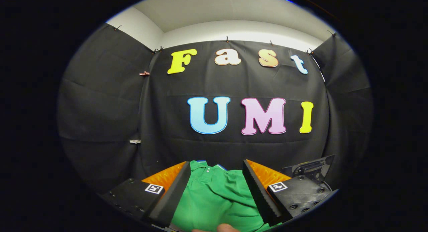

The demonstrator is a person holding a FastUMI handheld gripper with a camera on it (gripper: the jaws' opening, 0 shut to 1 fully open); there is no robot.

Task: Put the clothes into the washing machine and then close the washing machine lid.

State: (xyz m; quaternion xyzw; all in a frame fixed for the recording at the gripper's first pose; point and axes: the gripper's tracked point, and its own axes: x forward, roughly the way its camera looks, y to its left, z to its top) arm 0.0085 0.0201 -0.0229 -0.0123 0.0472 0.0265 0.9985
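Between the fingers of the gripper [216, 187] lies a green shirt [214, 198]; collar and small buttons point away, toward the cloth wall; a strip of blue shows at the far edge of the shirt, cannot tell what it belongs to. Jaws stand wide apart, one finger on each side of the shirt; fabric fills the gap and seems to touch both inner faces, but no clear squeeze, so I read it as open around the shirt, not clamped. A fingertip-like bit of a hand [224, 228] shows at the near edge of the shirt, below the gripper. What carries the shirt is hidden; no counter edge visible, so cannot place it by corners. Where the washer stands cannot be told, and so neither can the state of its lid.

Judgement: early step, shirt not yet gripped, loading and lid closing both left.

Risks from here:
- closing on a thin top fold only; cause: jaws astride loose cloth, not pressed down; shirt would slip out on lift;
- partial grab near collar; the rest would trail and could snag on the washer rim;
- soft fabric bunches unevenly; one finger may bite, the other slide;
- hand close to jaws; pinch chance on closing;
- trailing cloth over the opening would block the lid.
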